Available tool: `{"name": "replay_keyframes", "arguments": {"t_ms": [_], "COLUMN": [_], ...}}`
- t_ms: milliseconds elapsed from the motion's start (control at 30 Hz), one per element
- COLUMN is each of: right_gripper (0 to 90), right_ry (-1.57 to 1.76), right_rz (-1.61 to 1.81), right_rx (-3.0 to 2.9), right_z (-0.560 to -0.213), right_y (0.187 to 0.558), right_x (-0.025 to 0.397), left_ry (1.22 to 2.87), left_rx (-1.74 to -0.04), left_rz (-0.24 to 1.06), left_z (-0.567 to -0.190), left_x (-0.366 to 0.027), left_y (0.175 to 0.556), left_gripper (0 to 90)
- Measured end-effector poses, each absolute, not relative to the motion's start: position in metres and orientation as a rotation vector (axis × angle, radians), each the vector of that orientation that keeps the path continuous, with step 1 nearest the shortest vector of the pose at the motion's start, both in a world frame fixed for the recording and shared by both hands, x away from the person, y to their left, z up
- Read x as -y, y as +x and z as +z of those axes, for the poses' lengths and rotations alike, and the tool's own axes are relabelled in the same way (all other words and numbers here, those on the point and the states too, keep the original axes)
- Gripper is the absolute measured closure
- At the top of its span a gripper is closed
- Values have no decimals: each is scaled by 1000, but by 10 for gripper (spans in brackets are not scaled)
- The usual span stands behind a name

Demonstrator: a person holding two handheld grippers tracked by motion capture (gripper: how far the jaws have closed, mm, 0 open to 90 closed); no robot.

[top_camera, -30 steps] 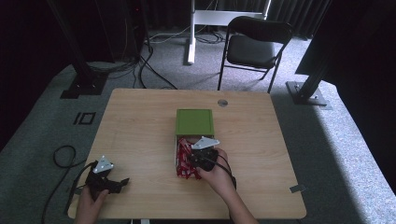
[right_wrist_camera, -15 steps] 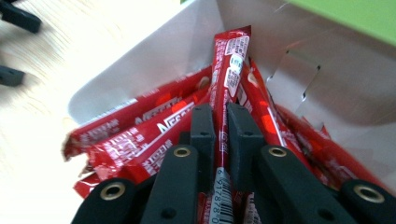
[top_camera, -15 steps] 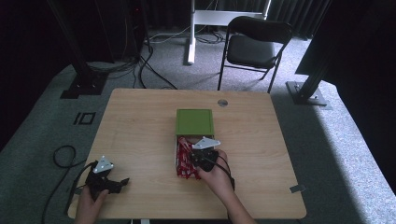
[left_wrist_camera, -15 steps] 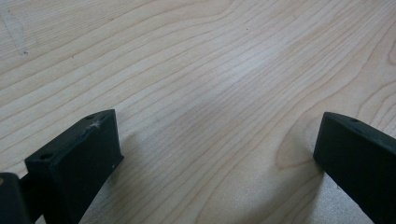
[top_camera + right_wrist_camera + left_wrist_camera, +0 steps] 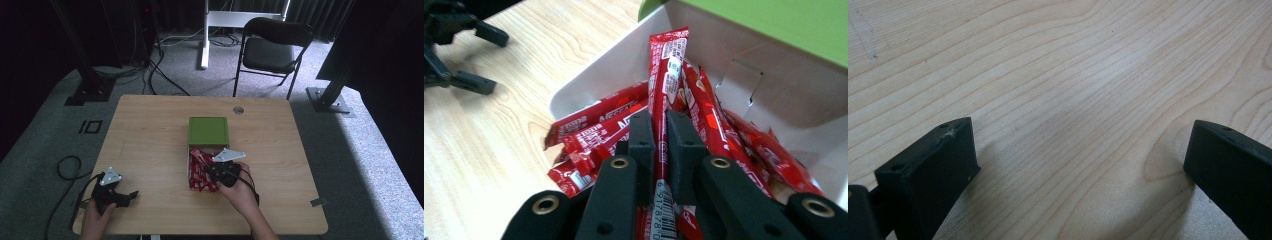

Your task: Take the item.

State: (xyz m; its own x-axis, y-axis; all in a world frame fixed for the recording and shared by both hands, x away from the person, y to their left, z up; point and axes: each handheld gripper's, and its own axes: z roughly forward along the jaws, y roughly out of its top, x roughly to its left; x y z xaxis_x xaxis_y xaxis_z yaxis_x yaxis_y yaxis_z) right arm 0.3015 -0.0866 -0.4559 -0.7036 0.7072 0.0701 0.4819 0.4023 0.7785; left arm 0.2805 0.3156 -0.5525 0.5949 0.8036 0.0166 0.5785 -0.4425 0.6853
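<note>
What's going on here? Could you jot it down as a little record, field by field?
Setting: wooden table, person holding two claws
Box: white, green lid open, holding red sachets
Right claw: shut on one red sachet, over the box
Left claw: open, nothing between its jaws, resting on the table near the person's edge

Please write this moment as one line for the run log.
right gripper: shut on red stick packet, over open box | left gripper: open, empty, on table | green lid: open
</note>
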Motion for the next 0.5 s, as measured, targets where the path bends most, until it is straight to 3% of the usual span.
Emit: {"name": "replay_keyframes", "arguments": {"t_ms": [500], "right_gripper": [824], "right_ry": [1001], "right_rz": [1329], "right_rx": [-2298], "right_z": [-425], "right_y": [286], "right_x": [109], "left_ry": [2181], "left_rx": [-1088], "left_rz": [452], "left_z": [-552], "left_x": [-316], "left_y": [280], "left_gripper": [15]}}
